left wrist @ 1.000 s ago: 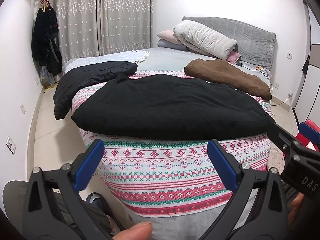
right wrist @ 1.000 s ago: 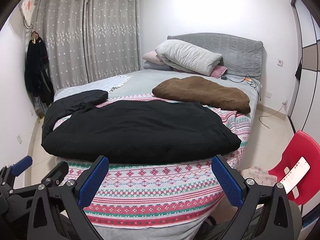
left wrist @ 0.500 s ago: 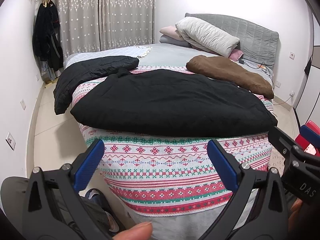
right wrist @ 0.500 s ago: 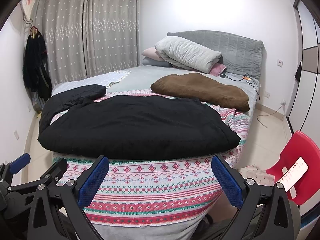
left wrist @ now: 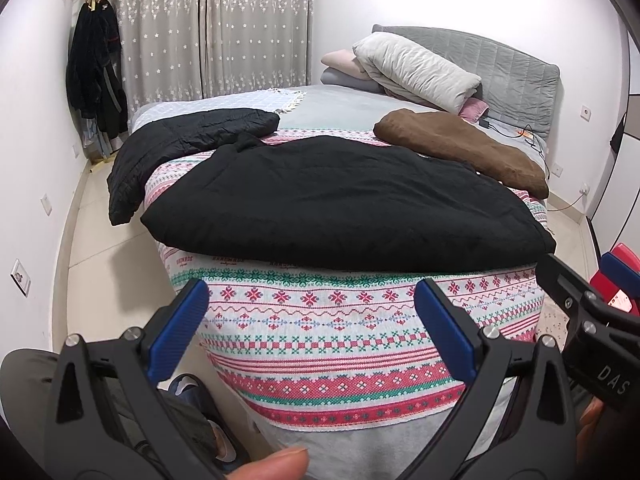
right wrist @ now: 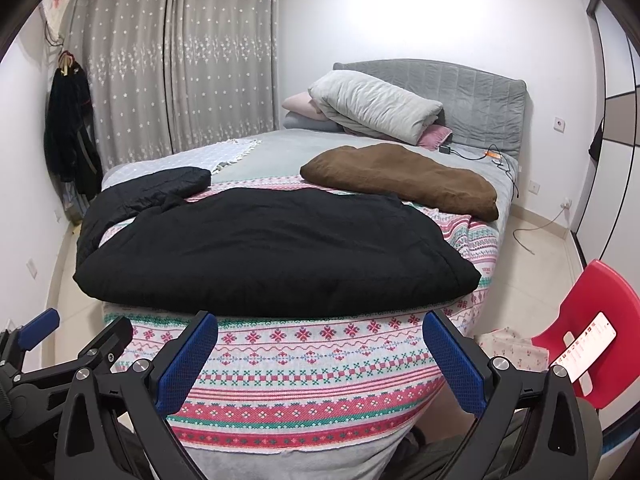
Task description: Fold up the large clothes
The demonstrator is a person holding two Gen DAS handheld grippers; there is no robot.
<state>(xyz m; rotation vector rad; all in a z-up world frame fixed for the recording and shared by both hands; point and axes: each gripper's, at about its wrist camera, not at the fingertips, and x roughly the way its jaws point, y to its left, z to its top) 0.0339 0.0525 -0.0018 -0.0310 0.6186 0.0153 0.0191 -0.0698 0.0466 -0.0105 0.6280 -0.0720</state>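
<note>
Black garment (left wrist: 344, 200) flat on patterned blanket (left wrist: 332, 332); both grippers' jaws spread wide, empty

The big black cloth garment (left wrist: 344, 196) looks soft, thick and matt, with small wrinkles. The knitted blanket with red, green and white patterns (left wrist: 320, 320) looks woolly and a bit rough. The brown cloth bundle (right wrist: 400, 178) looks fuzzy and dull. The black quilted jacket (left wrist: 180, 140) has stitched squares and a slight shine. The grey padded headboard (right wrist: 476, 96) looks like soft velvet. The red plastic chair (right wrist: 592, 320) is smooth and shiny. The pale floor tiles (right wrist: 532, 264) are smooth and glossy. The blue finger pads (right wrist: 186, 364) look like bumpy rubber on black matt plastic, with shiny metal screws.
</note>
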